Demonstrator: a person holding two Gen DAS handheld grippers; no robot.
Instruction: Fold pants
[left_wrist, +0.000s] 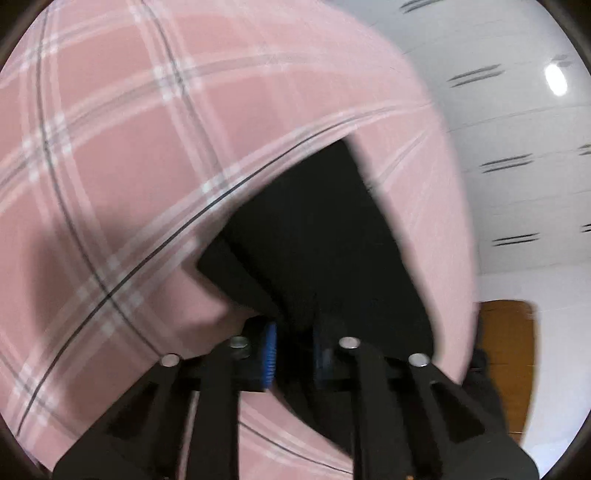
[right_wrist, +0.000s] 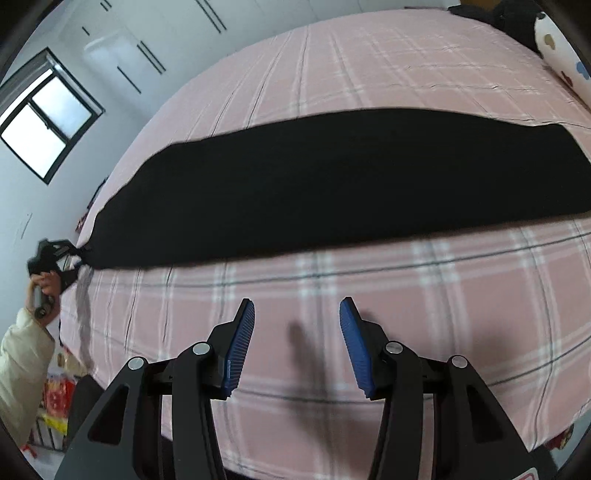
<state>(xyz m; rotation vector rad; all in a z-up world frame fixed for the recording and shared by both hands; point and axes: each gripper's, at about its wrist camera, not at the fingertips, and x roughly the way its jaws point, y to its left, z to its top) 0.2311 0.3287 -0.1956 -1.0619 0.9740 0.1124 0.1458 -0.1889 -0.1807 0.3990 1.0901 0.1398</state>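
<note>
One pair of black pants (right_wrist: 332, 184) lies flat in a long strip across the pink plaid bed (right_wrist: 406, 66). The left gripper (left_wrist: 291, 354) pinches one end; the right gripper (right_wrist: 297, 343) hangs spread and empty above the sheet. With a single corner held, the cloth could slip free or drag crooked. Also in view: one window (right_wrist: 44, 122), one soft toy (right_wrist: 554, 40).

one pants (right_wrist: 332, 192), two tongs (right_wrist: 297, 343), one bed (right_wrist: 406, 55)
</note>
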